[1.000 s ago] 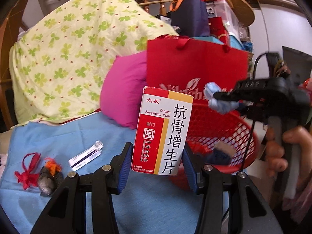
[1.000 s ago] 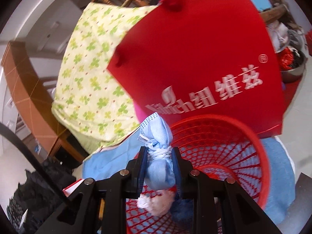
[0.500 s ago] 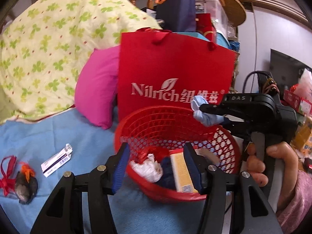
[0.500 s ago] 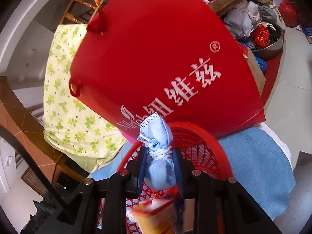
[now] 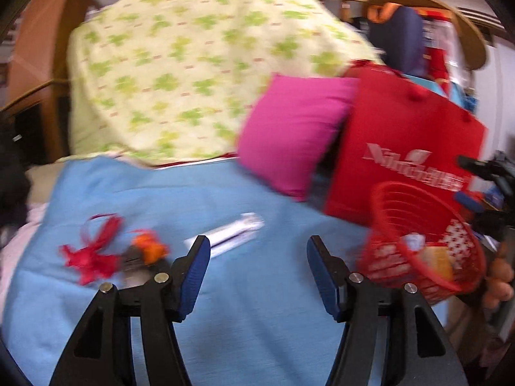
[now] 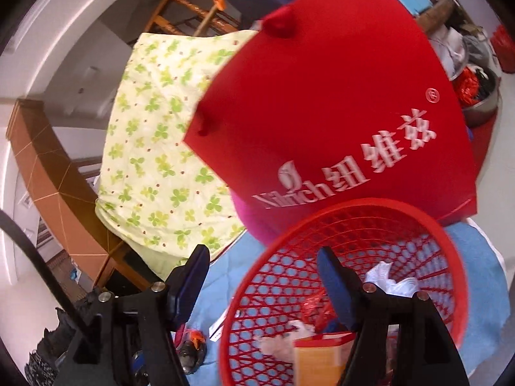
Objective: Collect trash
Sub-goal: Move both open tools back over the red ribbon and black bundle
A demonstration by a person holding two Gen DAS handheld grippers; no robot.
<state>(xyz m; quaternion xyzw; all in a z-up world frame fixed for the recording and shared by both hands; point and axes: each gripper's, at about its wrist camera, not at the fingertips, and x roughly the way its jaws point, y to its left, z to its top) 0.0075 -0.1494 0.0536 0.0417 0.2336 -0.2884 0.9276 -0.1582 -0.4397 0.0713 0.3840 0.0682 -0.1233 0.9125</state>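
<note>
My left gripper [image 5: 257,270] hangs over the blue cloth [image 5: 244,321], its jaws opening with nothing between them. Ahead of it lie a white packet [image 5: 231,236], a red ribbon [image 5: 93,252] and a dark lump with an orange top [image 5: 146,251]. The red mesh basket [image 5: 379,263] stands to the right. My right gripper [image 6: 262,273] hovers above the basket [image 6: 363,203], jaws opening and empty. Inside lie an orange-and-white box [image 6: 322,357], crumpled white paper [image 6: 392,280] and a red wrapper [image 6: 315,308]. A pale blue wad [image 5: 415,241] rests in the basket too.
Right behind the basket stands a red paper bag [image 5: 402,148]. A pink pillow [image 5: 289,135] leans beside it, and a yellow-green quilt [image 5: 193,74] is piled further back. A hand [image 5: 499,280] holds the right gripper at the basket's far side.
The box left the left gripper and landed in the basket; that gripper then swung left toward the litter on the cloth. The right gripper opened and the blue wad is gone from its jaws.
</note>
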